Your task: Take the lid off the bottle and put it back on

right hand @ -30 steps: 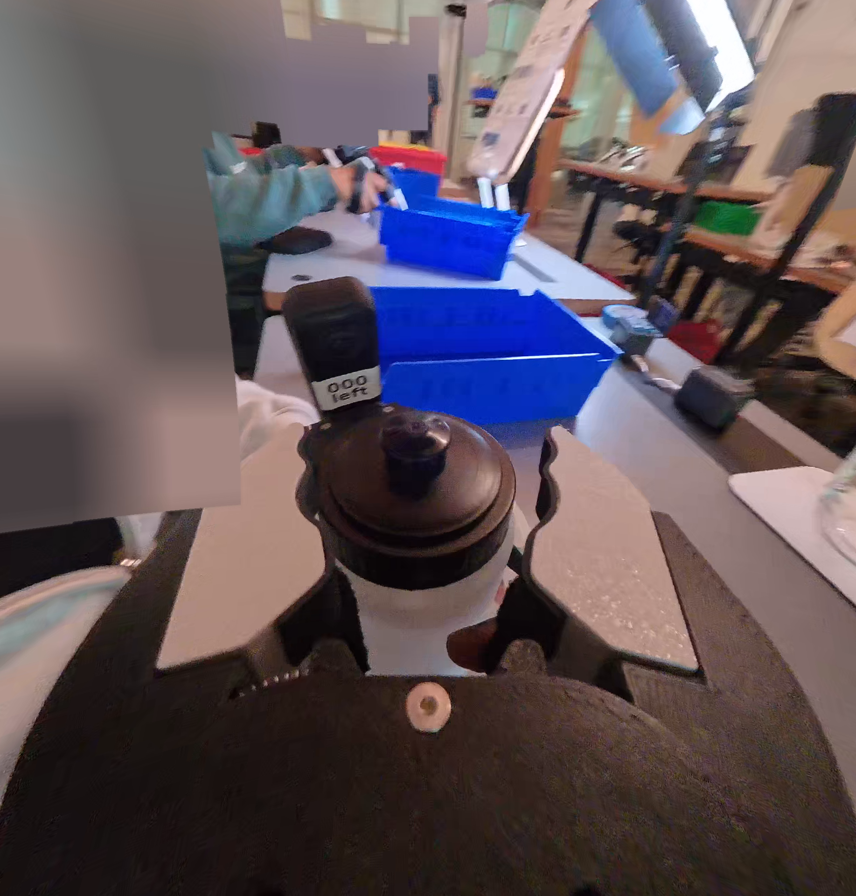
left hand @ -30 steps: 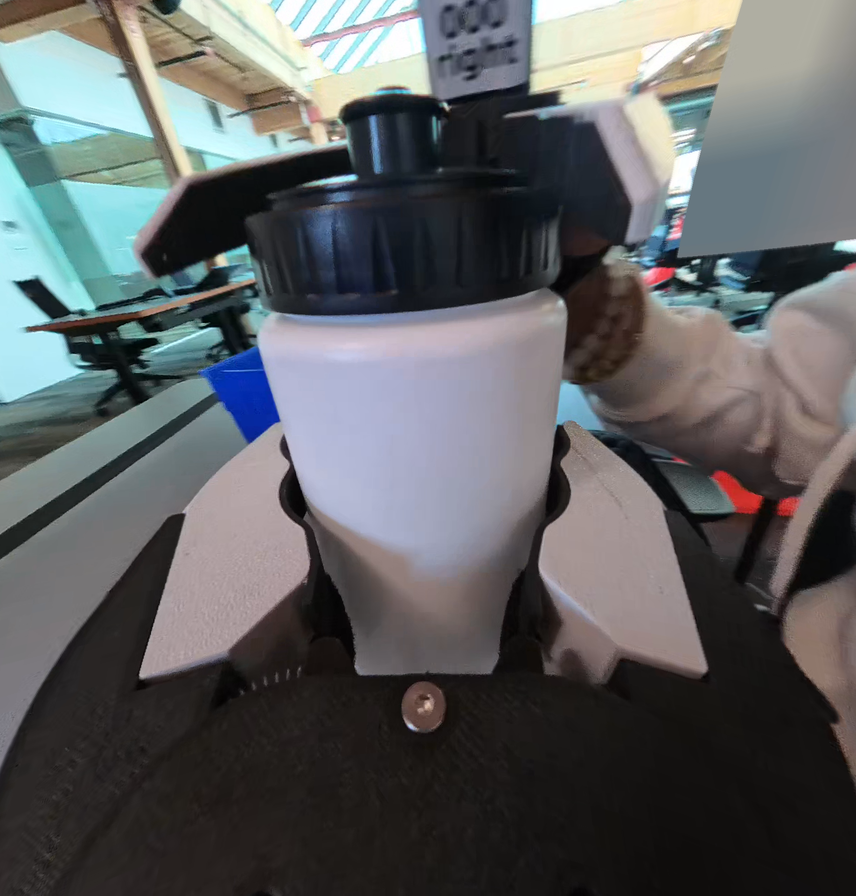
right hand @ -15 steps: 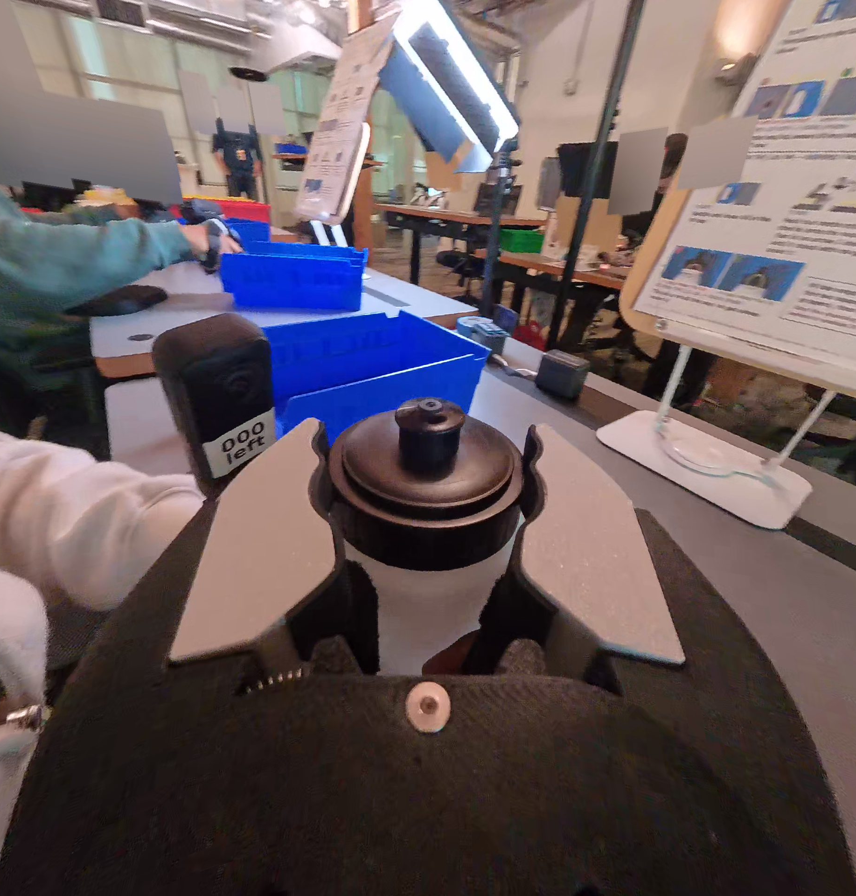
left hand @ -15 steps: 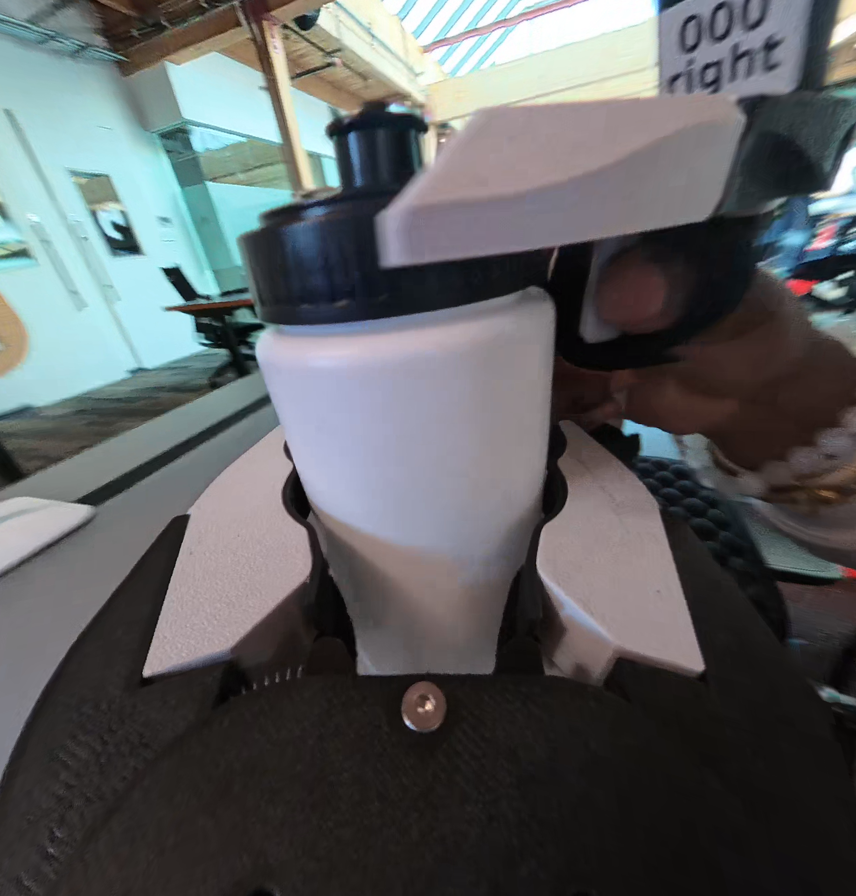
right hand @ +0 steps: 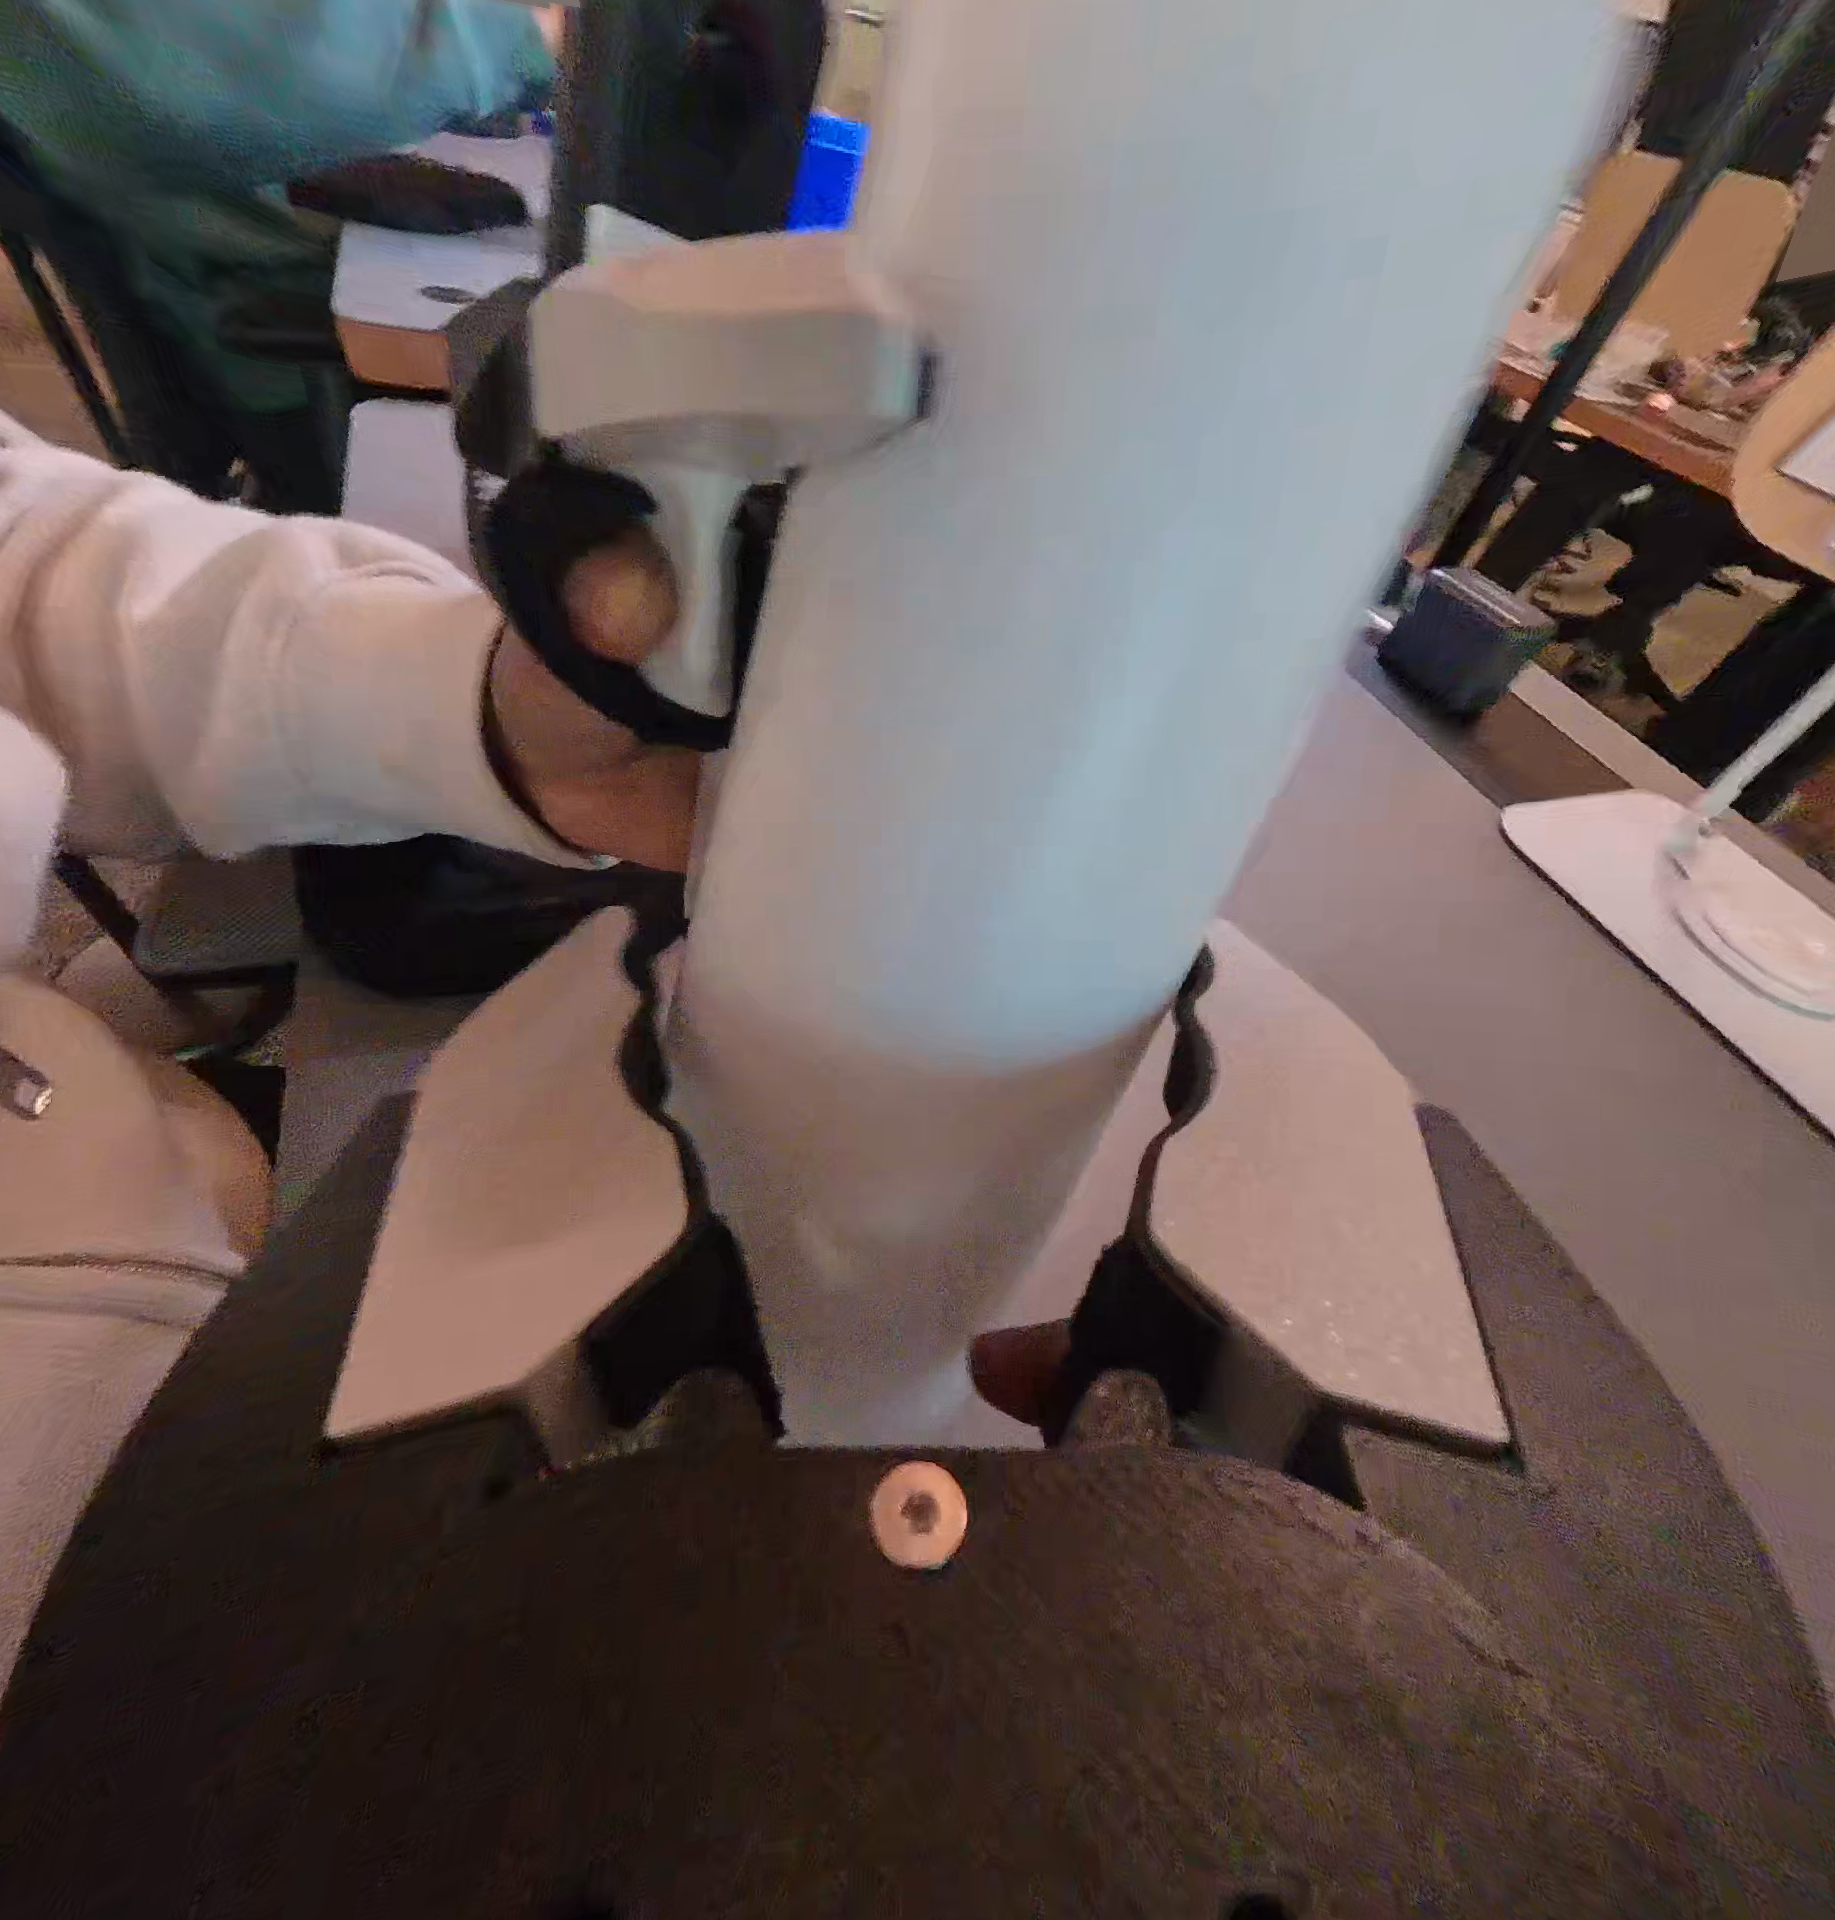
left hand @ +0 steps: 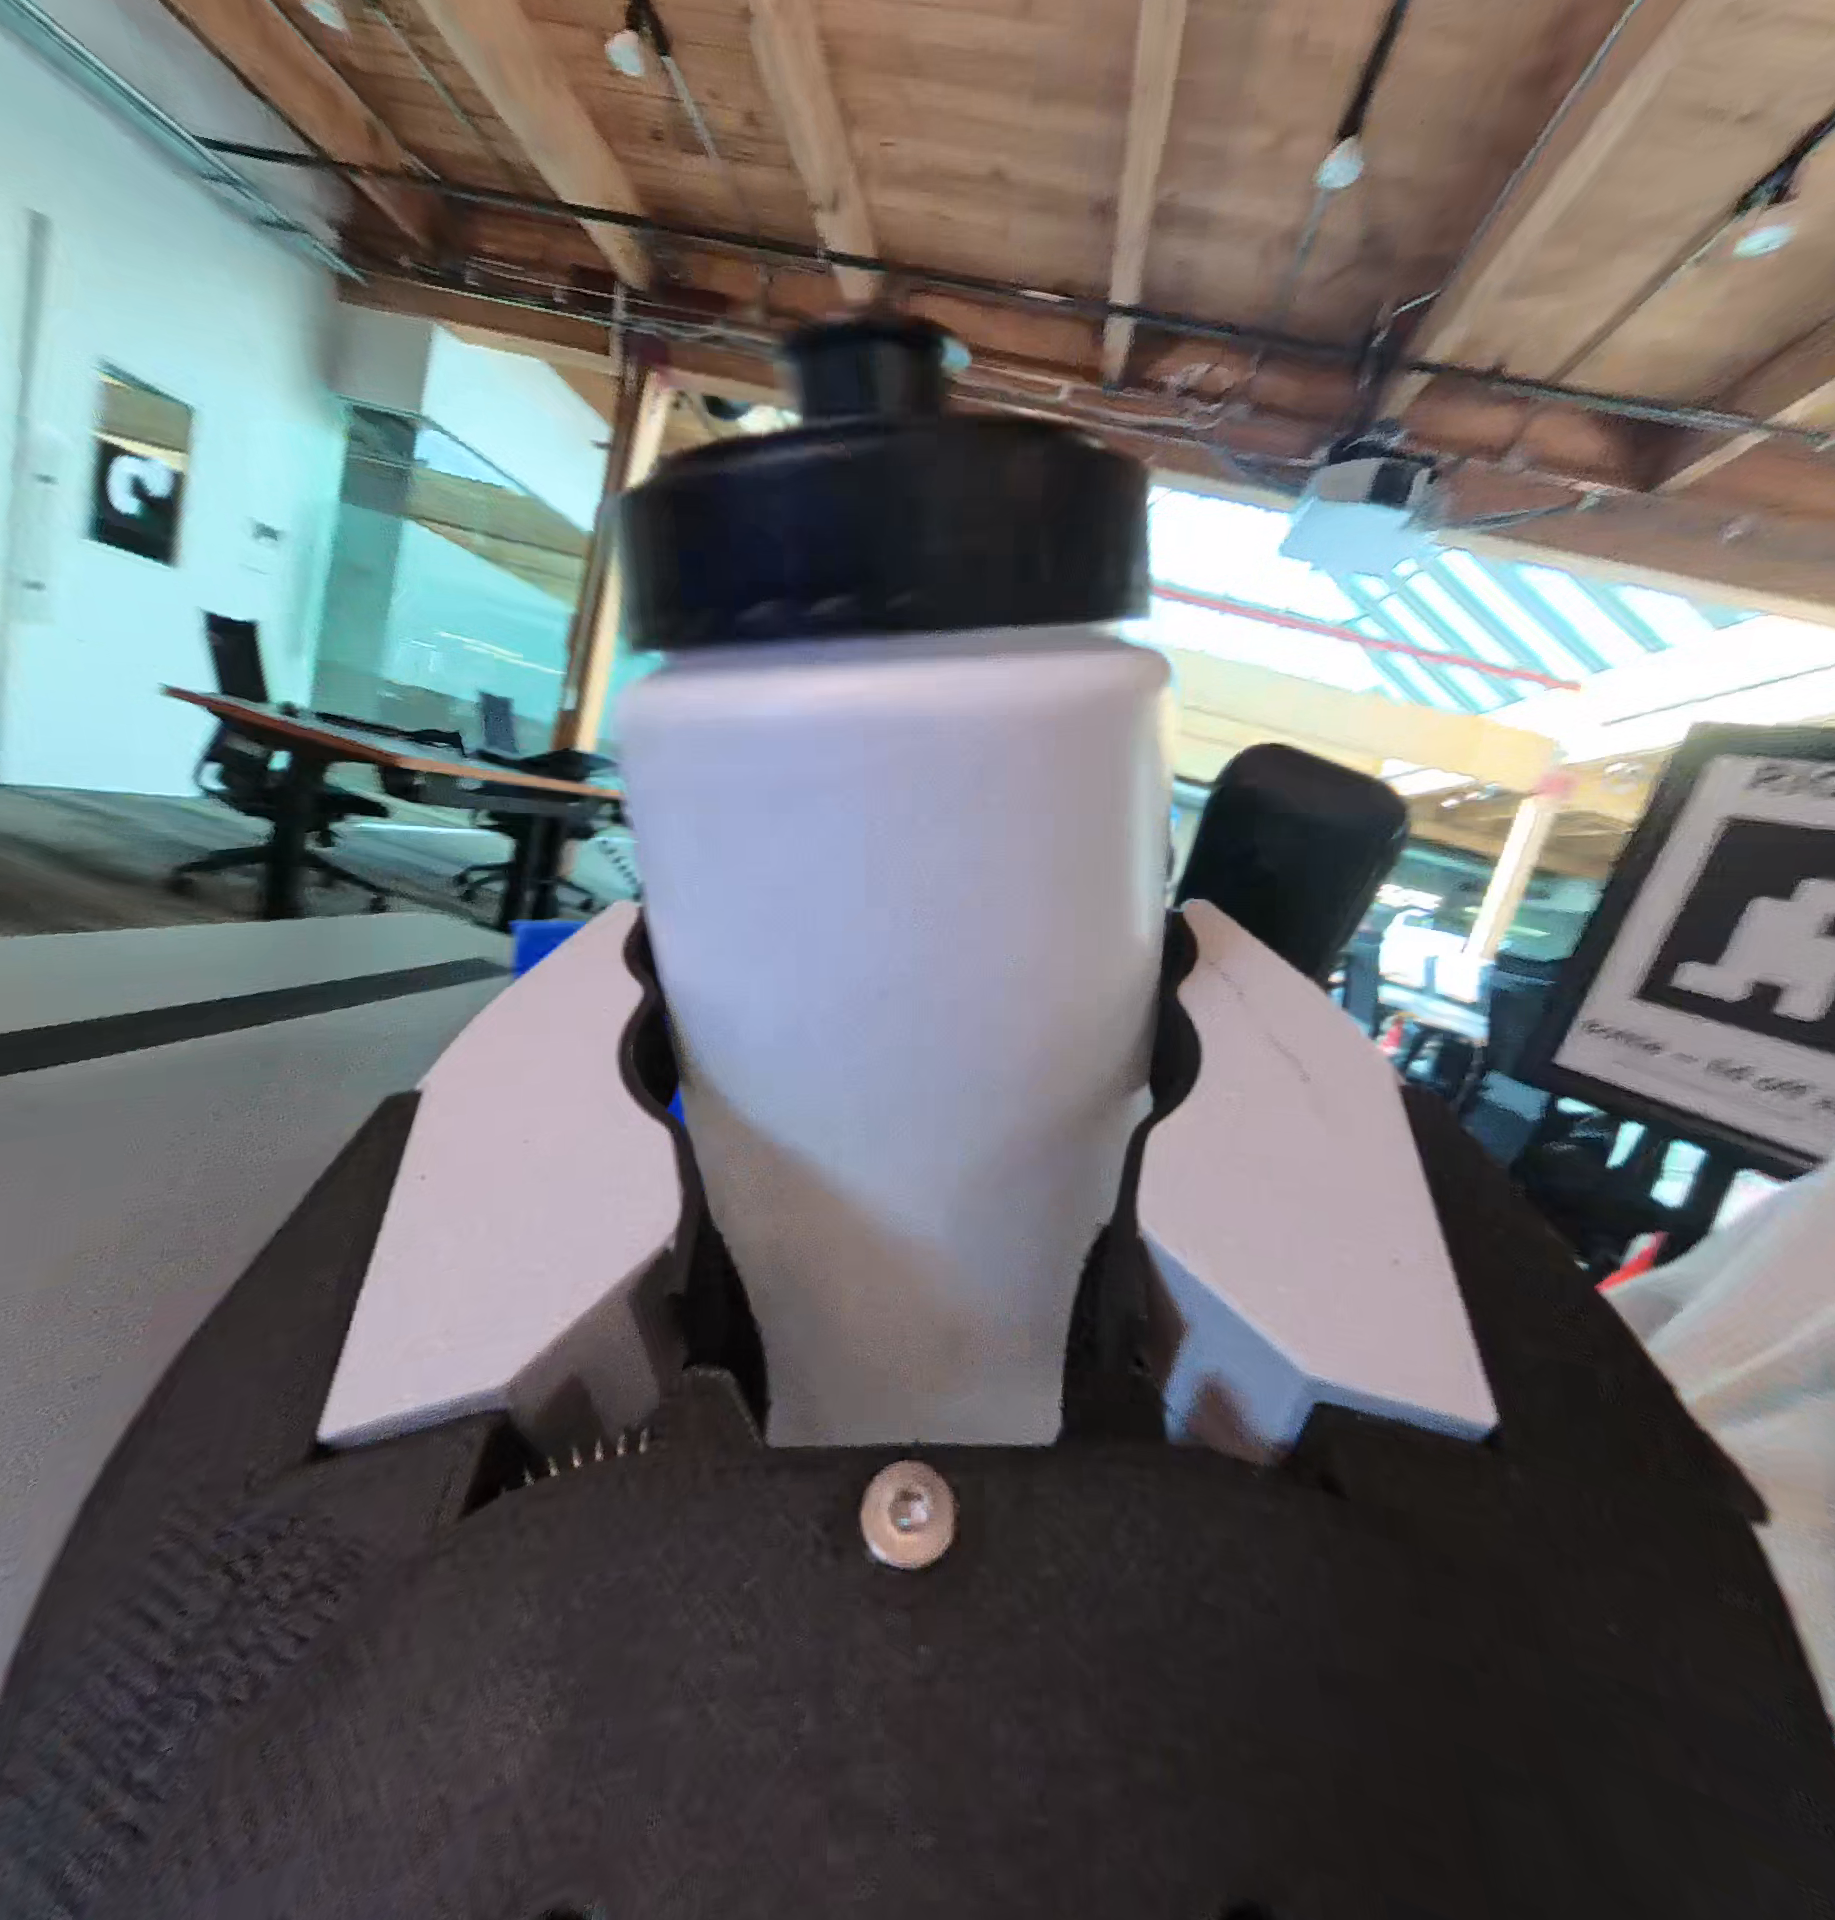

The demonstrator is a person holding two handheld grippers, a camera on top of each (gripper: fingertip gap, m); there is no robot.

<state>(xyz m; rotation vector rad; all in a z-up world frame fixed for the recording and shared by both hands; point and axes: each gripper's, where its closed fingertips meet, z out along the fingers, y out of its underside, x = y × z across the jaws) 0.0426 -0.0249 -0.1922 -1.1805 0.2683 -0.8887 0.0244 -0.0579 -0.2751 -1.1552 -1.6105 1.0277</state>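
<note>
Gripping the white bottle (left hand: 897, 935) in mid-air, the left gripper (left hand: 902, 1081) fingers are clamped on its body, black lid (left hand: 882, 530) on; the right gripper (right hand: 918, 1101) fingers flank the lower body, contact unclear, so any loosening could let it slip.

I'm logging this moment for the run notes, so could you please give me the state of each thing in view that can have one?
bottle: white, upright, held off the table, lid on.
lid: black, seated on the bottle's neck, spout on top; no gripper touches it.
left gripper: shut on the bottle's body.
right gripper: fingers flank the bottle's lower body, apparently shut on it.
</note>
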